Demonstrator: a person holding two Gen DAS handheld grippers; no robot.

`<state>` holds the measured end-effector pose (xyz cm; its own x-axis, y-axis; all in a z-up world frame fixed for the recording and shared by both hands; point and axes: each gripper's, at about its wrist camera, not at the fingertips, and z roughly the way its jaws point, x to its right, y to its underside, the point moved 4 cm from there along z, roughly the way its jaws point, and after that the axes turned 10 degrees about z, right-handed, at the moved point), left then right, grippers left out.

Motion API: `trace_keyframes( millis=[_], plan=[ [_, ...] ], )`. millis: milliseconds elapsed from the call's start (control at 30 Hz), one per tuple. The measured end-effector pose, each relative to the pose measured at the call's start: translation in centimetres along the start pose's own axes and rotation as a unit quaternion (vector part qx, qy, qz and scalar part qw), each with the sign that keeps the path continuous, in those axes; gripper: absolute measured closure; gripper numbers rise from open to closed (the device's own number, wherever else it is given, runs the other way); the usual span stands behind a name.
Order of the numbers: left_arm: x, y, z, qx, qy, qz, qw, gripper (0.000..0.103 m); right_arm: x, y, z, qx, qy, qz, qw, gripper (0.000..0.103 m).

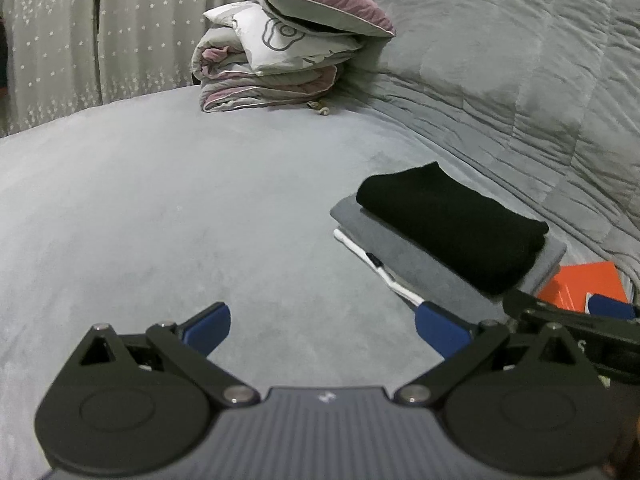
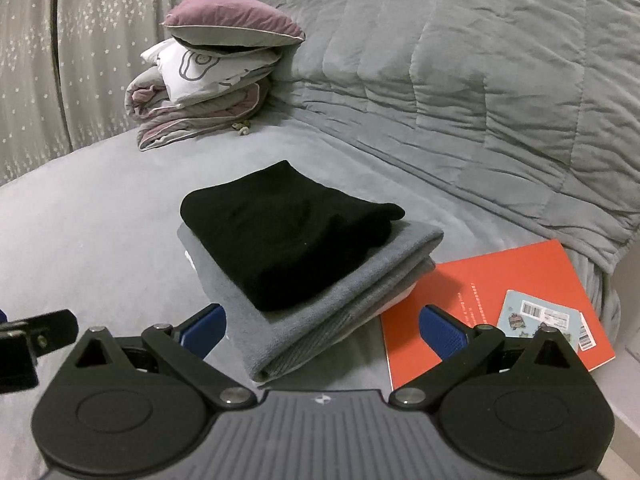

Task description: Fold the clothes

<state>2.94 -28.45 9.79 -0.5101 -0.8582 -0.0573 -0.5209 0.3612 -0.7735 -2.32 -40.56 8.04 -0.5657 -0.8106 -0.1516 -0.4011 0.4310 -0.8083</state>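
I see the folded black garment (image 2: 286, 232) lying on top of a folded grey garment (image 2: 320, 312), and under that a white piece (image 1: 378, 268) shows only as a thin edge with a dark mark on it. This stack sits on the grey bed (image 1: 160, 200), toward its right side, just short of where the quilted grey duvet (image 2: 480, 100) is heaped along the far right edge. The black piece is smaller than the grey one and lies askew on it, so a grey margin shows all round.

My right gripper (image 2: 322, 326) hovers just in front of the stack, its blue pads spread wide with nothing between them; the near corner of the grey garment lies in the gap, and I cannot tell if a pad touches it. My left gripper (image 1: 322, 328) hangs over bare bed to the left of the stack, also spread wide and holding nothing. Its right pad is near the white edge, apart from it as far as I can see.

An orange book (image 2: 500, 304) lies on the bed just right of the stack, its corner tucked under the grey garment, with a pale card (image 2: 544, 316) bearing barcodes on its cover. At the far end of the bed stands a pile of folded bedding (image 1: 264, 84) topped by a mauve pillow (image 1: 328, 4). A star-patterned curtain (image 1: 60, 40) hangs behind the bed.
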Motion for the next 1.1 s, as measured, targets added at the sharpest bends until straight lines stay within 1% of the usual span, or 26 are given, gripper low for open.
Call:
trace_keyframes(
  millis=[233,633,1100],
  plan=[
    [0.17,-0.03,-0.06,0.006,0.006,0.002,1.0000,0.000,0.00,0.02,0.07,-0.002,-0.001,-0.001,1.000,0.000],
    [0.15,-0.04,0.06,0.003,0.011,0.001,0.9999,0.000,-0.33,0.20,0.10,-0.004,0.000,-0.009,1.000,0.000],
    [0.70,0.12,0.11,0.008,0.016,0.019,0.9997,0.000,-0.21,0.17,0.19,-0.005,0.001,-0.004,1.000,0.000]
  ],
)
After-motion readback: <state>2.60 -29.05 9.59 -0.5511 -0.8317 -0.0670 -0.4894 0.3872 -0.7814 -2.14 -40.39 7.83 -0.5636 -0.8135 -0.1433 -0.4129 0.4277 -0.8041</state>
